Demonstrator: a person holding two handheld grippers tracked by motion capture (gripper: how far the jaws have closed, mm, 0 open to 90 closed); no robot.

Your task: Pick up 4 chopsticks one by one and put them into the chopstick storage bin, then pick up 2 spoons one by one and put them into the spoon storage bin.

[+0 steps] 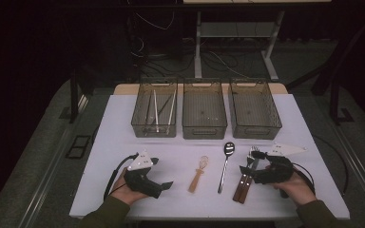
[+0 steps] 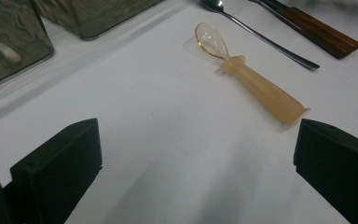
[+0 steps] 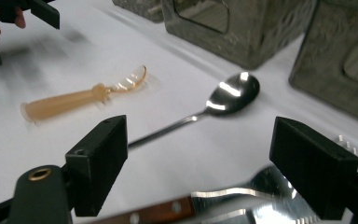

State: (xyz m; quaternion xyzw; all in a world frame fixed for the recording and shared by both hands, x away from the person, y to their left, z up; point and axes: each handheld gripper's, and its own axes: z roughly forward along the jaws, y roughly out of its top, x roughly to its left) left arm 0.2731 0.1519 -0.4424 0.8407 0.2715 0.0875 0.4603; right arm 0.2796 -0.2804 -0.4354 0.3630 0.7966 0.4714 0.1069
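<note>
Nearest, two hand-held grippers: left gripper (image 1: 159,173) resting low on the white table (image 1: 123,118) with jaws spread wide over bare cloth, nothing between them; right gripper (image 1: 250,164) with jaws spread and not pinching anything, poised right over the wooden-handled cutlery, metal blades and a riveted wooden grip showing low between the jaws in the right gripper view. Then four pieces of cutlery in a row across the table: one amber plastic spoon (image 1: 198,173) with a thick handle, bowl pointing away, lying just beside the left gripper's reach; one steel spoon (image 1: 225,166) to its right, apart from it; two wooden-handled pieces (image 1: 244,183) side by side and touching, one of them a fork (image 1: 252,153) by its tines, the other's head hidden under the gripper. Farther back, three clear smoky bins in a line at the far edge: left bin (image 1: 155,108) holding several long thin sticks, seemingly chopsticks, count unclear; middle bin (image 1: 204,109) with nothing discernible beyond small glints on its floor; right bin (image 1: 254,108) likewise with no discernible contents.
</note>
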